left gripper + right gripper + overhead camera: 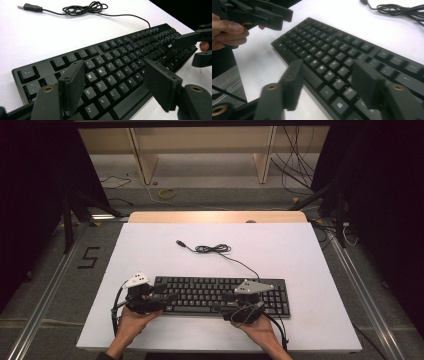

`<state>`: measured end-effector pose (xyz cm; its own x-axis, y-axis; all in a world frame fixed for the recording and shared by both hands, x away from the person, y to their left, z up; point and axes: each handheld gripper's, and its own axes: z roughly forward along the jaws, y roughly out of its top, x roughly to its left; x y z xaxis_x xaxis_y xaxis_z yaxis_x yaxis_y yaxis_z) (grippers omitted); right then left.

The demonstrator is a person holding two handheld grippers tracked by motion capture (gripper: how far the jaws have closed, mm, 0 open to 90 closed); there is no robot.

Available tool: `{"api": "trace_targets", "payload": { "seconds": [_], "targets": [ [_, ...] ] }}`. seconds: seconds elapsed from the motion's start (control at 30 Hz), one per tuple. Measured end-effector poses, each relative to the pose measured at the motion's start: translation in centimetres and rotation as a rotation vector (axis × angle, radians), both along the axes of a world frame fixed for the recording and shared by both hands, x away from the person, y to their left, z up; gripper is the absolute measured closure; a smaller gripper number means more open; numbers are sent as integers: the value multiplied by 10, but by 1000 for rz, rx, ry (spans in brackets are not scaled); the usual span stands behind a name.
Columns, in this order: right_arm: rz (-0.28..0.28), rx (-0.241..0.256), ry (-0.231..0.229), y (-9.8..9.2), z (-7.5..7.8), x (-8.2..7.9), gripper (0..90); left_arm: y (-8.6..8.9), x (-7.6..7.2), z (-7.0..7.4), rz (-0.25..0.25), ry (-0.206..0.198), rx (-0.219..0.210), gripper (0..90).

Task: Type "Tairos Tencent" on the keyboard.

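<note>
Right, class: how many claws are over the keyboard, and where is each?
2. The left claw is open above the keyboard at its left end; the right claw is open above the front edge, right of the middle.

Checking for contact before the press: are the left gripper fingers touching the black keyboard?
Cannot tell. In the left gripper view the open left gripper sits over the black keyboard, with no plain gap or contact.

High view: we look down and forward over the whole table [300,255];
Gripper views: we sit close above the keyboard [120,72], which all three share.
</note>
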<state>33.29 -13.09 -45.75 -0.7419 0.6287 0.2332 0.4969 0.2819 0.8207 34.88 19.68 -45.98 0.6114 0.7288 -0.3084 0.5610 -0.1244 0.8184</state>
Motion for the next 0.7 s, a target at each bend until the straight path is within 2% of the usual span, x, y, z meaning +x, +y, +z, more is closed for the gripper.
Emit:
{"api": "trace_targets", "payload": {
  "seconds": [0.13, 0.4, 0.7],
  "targets": [
    [23, -9, 1, 8, -2, 0, 551, 2, -2, 0, -1, -5, 6, 322],
    [61, -62, 9, 26, -8, 3, 727, 7, -5, -3, 12, -7, 11, 317],
    [88, -104, 25, 38, -15, 7, 867, 12, -8, -3, 20, -20, 14, 316]
  ]
}}
